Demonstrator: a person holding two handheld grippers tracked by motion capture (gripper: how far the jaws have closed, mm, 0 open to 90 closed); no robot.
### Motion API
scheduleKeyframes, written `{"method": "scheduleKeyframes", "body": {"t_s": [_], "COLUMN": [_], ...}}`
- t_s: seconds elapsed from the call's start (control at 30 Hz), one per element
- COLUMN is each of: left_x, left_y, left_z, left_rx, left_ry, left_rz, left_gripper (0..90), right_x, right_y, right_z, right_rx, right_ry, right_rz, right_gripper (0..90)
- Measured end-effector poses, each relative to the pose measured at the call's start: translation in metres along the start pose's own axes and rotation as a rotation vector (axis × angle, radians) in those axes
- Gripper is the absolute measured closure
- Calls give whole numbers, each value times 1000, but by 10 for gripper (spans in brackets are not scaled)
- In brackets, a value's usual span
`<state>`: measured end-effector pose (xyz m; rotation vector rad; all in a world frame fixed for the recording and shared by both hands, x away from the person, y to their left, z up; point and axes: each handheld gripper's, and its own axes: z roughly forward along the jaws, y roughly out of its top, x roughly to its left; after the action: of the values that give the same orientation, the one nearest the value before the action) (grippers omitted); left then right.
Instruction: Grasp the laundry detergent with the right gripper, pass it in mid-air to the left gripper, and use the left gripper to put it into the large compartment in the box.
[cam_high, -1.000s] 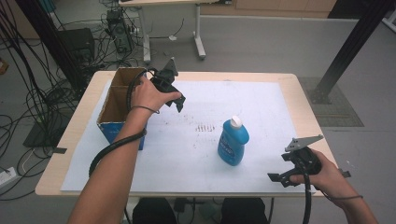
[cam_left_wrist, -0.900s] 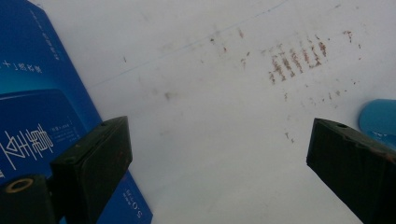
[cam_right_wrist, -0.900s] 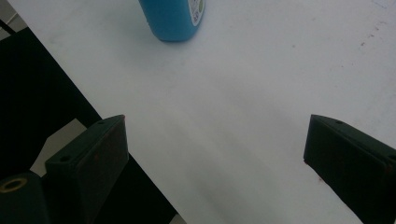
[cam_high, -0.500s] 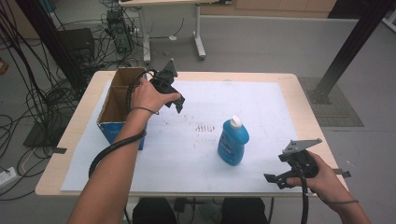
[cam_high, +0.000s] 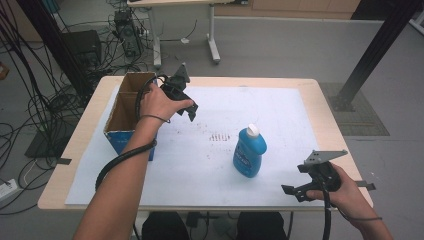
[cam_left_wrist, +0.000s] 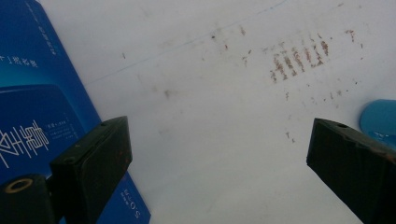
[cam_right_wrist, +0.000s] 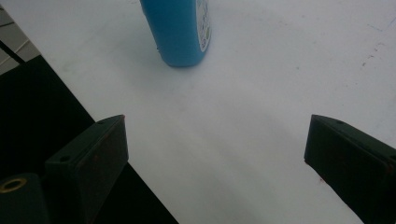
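At the table's near right corner, about 5 o'clock, the right gripper (cam_high: 295, 192) has slid slightly lower and nearer since a second ago, jaws spread, empty. The upright blue plastic bottle with white cap (cam_high: 249, 152) stands unmoved at centre. Left gripper (cam_high: 191, 111), jaws released, unchanged at 11 o'clock beside the open blue-sided cardboard box (cam_high: 121, 116).

left tongs (cam_high: 191, 111): black, 2 flat jaws, a round brass screw hole
right tongs (cam_high: 292, 192): black, grey 3-cornered plate on top
cables: black, thick
arms: bare, no sleeves
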<state>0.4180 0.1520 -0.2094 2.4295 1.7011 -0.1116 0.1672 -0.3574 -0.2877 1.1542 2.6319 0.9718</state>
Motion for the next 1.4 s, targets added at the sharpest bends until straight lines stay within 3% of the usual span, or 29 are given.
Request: {"method": "scheduleKeyframes", "body": {"t_s": [0.87,1.4], "left_x": [1,2], "left_y": [-1,-3], "left_z": [3,3], "left_rx": [1,-5], "left_ry": [3,5], "left_rz": [-5,-11], "left_gripper": [70,70], "right_x": [8,14], "right_y": [-20,-27], "right_z": [8,19], "right_rx": [-98,-123], "right_ry": [-5,3], "right_rz": [11,11], "right_gripper": [56,50]}}
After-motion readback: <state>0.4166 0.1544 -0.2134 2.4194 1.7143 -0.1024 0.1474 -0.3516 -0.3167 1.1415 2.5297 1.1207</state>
